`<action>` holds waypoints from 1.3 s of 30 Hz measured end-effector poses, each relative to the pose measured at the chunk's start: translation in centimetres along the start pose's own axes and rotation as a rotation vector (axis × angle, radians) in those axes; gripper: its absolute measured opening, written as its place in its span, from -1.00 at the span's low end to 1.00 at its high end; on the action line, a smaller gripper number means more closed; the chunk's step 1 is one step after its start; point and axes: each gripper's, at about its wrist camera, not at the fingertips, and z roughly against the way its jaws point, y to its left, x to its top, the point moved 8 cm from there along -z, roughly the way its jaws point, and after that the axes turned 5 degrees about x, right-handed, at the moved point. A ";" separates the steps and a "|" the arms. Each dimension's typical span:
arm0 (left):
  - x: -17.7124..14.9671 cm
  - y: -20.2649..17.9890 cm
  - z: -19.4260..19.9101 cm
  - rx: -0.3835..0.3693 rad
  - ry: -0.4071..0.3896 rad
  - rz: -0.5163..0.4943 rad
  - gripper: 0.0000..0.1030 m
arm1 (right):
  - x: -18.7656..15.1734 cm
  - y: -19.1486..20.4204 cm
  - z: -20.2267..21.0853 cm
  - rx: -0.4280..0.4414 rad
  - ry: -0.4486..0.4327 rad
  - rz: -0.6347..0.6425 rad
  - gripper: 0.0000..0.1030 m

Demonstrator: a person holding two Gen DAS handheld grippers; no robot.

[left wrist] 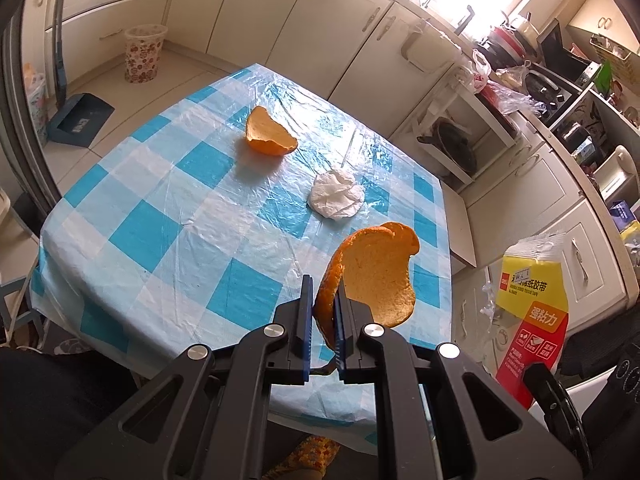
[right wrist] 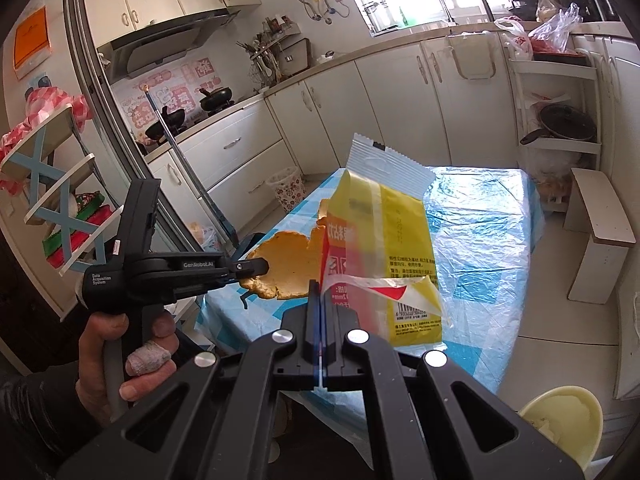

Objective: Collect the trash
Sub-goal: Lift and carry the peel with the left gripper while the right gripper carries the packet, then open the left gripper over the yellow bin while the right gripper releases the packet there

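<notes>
Printed "GenRobot.AI", the left gripper (right wrist: 262, 267) was clamped on a peel (left wrist: 372, 276); a yellow wrapper (right wrist: 384, 240) was pinched by the right gripper (right wrist: 316, 300).

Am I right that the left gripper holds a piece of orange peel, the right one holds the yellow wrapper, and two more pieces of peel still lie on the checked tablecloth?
Not quite. Only one orange peel lies on the checked tablecloth; the other thing there is a crumpled white tissue, as the left wrist view shows. The left gripper does hold a peel piece, and the right gripper the yellow wrapper.
</notes>
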 end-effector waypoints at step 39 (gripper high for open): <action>-9.7 -12.9 -5.5 -0.120 0.184 -0.235 -0.83 | -8.0 -14.6 7.9 -0.368 0.173 -0.320 -0.97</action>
